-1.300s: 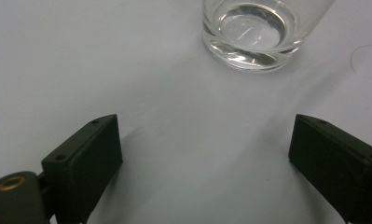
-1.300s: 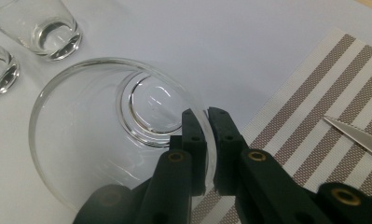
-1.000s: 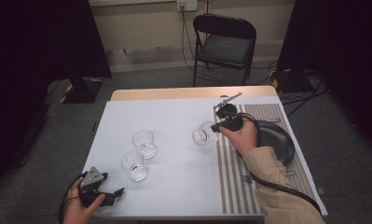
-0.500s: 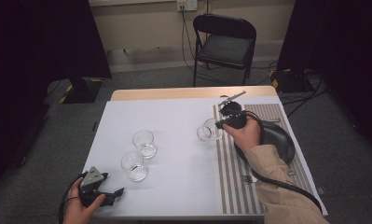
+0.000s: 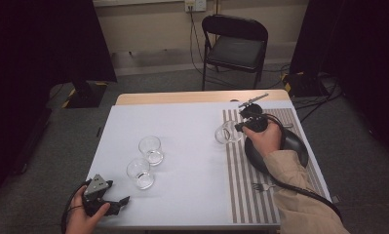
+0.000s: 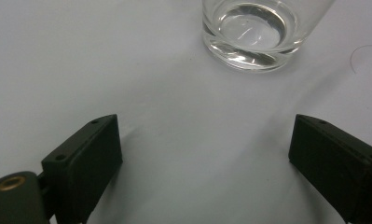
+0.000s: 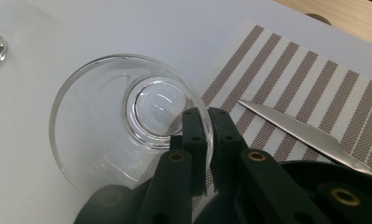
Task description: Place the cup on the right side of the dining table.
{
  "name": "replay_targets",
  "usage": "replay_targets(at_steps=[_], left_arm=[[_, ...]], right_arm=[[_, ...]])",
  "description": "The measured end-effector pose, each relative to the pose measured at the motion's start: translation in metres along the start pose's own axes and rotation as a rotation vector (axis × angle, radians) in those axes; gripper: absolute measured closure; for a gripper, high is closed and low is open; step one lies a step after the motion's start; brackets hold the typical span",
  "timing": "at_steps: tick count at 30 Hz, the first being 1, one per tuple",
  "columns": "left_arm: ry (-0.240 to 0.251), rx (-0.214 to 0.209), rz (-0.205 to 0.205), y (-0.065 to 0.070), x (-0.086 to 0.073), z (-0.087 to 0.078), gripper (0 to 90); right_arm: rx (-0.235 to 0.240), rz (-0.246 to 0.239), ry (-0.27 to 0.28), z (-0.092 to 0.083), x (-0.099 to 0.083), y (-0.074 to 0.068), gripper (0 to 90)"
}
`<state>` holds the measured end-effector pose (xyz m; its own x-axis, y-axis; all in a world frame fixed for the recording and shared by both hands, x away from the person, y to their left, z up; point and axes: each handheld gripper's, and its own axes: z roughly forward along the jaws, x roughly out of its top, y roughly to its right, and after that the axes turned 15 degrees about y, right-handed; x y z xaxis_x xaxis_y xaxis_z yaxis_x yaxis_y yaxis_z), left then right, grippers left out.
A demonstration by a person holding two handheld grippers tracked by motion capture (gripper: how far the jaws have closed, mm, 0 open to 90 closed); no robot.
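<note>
your right tongs (image 7: 207, 135) are clamped on the rim of a clear glass (image 7: 127, 126), one jaw inside the wall and one outside, pressed so close that nothing but the thin glass wall parts them. in the right gripper view the glass is tilted, its mouth turned toward the camera so you look down into its thick round base. in the high view the glass (image 5: 225, 132) hangs at the left edge of the striped placemat (image 5: 241, 185), partly over the white table (image 5: 182, 122) and partly over the stripes, with your right hand (image 5: 265, 139) just behind it. whether its lower side touches the table i cannot tell.

a knife (image 7: 309, 135) lies on the placemat just beside the tongs, its blade pointing toward the glass, and a dark plate (image 5: 294, 146) sits under your right wrist. a fork (image 5: 260, 186) lies on the stripes nearer to you.

your left tongs (image 6: 207, 158) stand wide open, with bare table between the jaws, gripping and touching nothing. ahead of them is the base of an upright glass (image 6: 251, 35), well apart from both jaws. in the high view your left tongs (image 5: 115, 204) rest low at the near left corner of the table, and two upright glasses stand ahead of them: the nearer one (image 5: 140, 172) and another (image 5: 151, 150) just beyond it.
</note>
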<state>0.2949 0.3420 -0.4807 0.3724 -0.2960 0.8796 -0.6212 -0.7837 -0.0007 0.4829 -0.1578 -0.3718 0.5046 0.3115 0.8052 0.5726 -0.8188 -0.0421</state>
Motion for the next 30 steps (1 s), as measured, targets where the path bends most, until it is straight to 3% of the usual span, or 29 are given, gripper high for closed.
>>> replay_targets(at_steps=[12,30], left_arm=[[0.0,0.0,0.0,0.0,0.0,0.0,8.5],[0.004,0.0,-0.002,0.0,0.0,0.0,8.5]], right_arm=[[-0.044,0.001,-0.027,0.005,-0.009,0.013,86.1],[-0.063,0.013,-0.033,0.006,-0.014,0.016,86.1]])
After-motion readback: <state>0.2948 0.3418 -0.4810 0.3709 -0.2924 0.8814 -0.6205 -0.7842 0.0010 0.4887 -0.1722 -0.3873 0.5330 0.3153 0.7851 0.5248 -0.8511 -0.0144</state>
